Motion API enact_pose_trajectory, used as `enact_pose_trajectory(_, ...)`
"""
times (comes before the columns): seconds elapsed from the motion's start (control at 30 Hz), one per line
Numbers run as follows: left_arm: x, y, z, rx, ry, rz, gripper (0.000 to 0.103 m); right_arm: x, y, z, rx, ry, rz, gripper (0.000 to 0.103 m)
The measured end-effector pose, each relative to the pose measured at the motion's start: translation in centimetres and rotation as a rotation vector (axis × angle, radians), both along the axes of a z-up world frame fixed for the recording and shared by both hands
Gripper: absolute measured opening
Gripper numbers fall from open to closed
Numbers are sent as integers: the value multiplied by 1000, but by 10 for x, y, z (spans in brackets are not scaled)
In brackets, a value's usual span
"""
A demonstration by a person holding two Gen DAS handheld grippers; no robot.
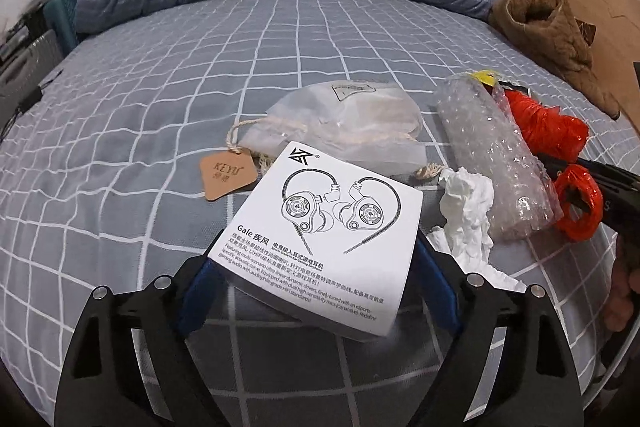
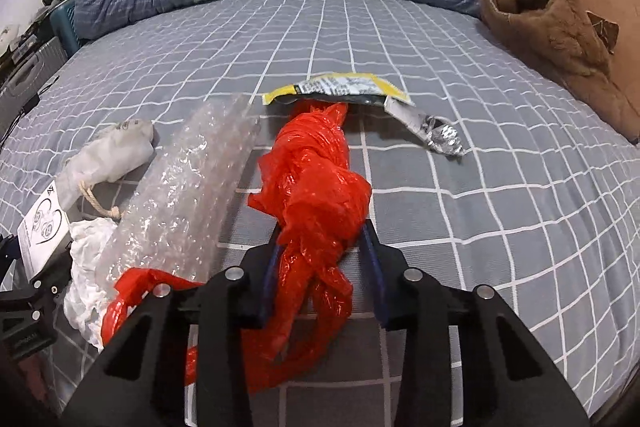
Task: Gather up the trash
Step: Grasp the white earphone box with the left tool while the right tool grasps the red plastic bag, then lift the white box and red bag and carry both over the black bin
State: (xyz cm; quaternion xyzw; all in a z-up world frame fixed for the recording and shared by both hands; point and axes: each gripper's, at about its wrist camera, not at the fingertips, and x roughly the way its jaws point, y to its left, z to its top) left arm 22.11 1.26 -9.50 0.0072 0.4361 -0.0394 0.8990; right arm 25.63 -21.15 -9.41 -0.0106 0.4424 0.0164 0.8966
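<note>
Both hands are down on the bed point(image 1: 120, 107) and the pickup is only starting: every scrap of trash is on the sheet, nothing gathered yet, and no bin shows in either view. The left hand-held gripper point(image 1: 316, 291) stands wide, its blue pads flanking the white earphone box point(image 1: 320, 227), apparently against its sides. The box lies tilted, its printed face up. The right hand-held gripper point(image 2: 324, 267) has its jaws drawn in around the red plastic bag point(image 2: 316, 203), which bunches between the pads; it looks caught. That bag is twisted into a rope, its long axis running away from the camera toward the yellow wrapper point(image 2: 340, 87). Beside it lies the bubble wrap roll point(image 2: 188, 187), roughly parallel. Left to collect: crumpled tissue point(image 1: 464, 211), drawstring pouch point(image 1: 340, 123), and foil scrap point(image 2: 436, 135).
</note>
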Motion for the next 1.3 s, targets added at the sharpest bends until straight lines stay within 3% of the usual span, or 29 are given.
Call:
enact_pose_trajectory(0.77, -36, 9, 44, -38, -36, 33, 82, -43, 0, 48, 9, -80, 23, 35)
enact_pose_trajectory(1.3, -98, 12, 86, -83, -36, 51, 81, -116, 10, 87, 62, -73, 58, 35)
